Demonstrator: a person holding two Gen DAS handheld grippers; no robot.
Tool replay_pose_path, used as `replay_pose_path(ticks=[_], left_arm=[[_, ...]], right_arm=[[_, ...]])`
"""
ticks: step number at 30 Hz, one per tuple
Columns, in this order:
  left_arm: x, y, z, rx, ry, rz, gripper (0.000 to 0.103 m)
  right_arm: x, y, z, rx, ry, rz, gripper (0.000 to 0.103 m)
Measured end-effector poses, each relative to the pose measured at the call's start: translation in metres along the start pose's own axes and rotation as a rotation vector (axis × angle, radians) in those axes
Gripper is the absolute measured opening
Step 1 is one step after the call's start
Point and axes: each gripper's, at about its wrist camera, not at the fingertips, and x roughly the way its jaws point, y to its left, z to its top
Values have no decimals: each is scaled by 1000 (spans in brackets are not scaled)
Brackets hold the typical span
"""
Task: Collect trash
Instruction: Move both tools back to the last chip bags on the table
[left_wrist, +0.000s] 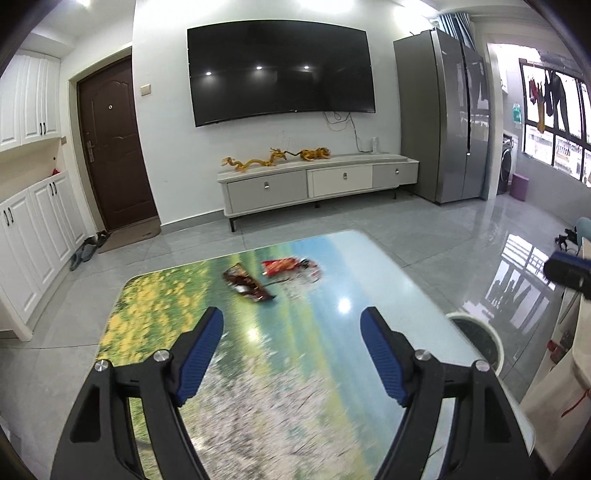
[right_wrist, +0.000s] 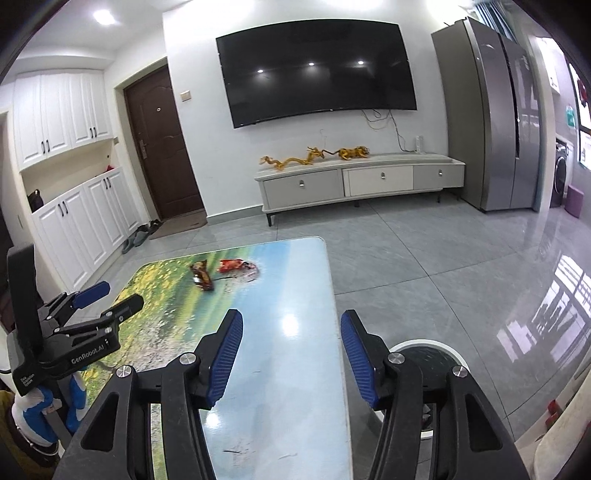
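Observation:
Two crumpled snack wrappers lie near the far end of the landscape-printed table (left_wrist: 155, 306) (right_wrist: 295, 280): a brown one (left_wrist: 247, 282) (right_wrist: 202, 278) and, just right of it, a red one (left_wrist: 280, 266) (right_wrist: 232, 265). My left gripper (left_wrist: 293, 319) hovers over the table's near half, open and empty, well short of the wrappers. It also shows at the left of the right wrist view as the left gripper (right_wrist: 118, 297). My right gripper (right_wrist: 291, 319) is open and empty above the table's right edge. A round white bin with a dark liner (left_wrist: 476, 339) (right_wrist: 424, 354) stands on the floor right of the table.
Grey tiled floor (right_wrist: 424, 266) surrounds the table. A TV cabinet (left_wrist: 317, 181) and a fridge (left_wrist: 443, 122) stand against the far wall, with white cupboards (left_wrist: 40, 221) and slippers (left_wrist: 86, 251) at the left. A cream cloth bag (left_wrist: 554, 384) sits near right.

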Motion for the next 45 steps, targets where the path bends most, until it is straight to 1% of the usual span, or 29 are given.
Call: replay_pose_path(ticks=[5, 13, 17, 22, 29, 36, 39, 42, 45], left_arm=[[-8, 18, -12, 1, 15, 33, 76], [-19, 49, -25, -62, 21, 60, 76], [-18, 55, -26, -89, 26, 75, 76], [-15, 54, -22, -96, 10, 112, 76], [0, 56, -23, -130, 27, 139, 76], [23, 56, -32, -115, 99, 155, 76], [33, 66, -38, -129, 122, 155, 76], [44, 84, -43, -149, 144, 165, 76], [56, 100, -44, -155, 160, 172, 76]], right_arm=[[-10, 17, 3, -27, -18, 11, 53], [-15, 25, 3, -44, -32, 22, 54], [-15, 22, 1, -38, -30, 22, 54], [-11, 18, -2, -39, -23, 24, 54], [10, 12, -9, -46, 9, 46, 54], [37, 11, -17, -40, 56, 81, 54], [50, 11, -18, -51, 85, 81, 54], [66, 9, -13, -62, 105, 76, 54], [89, 8, -4, -83, 135, 77, 54]])
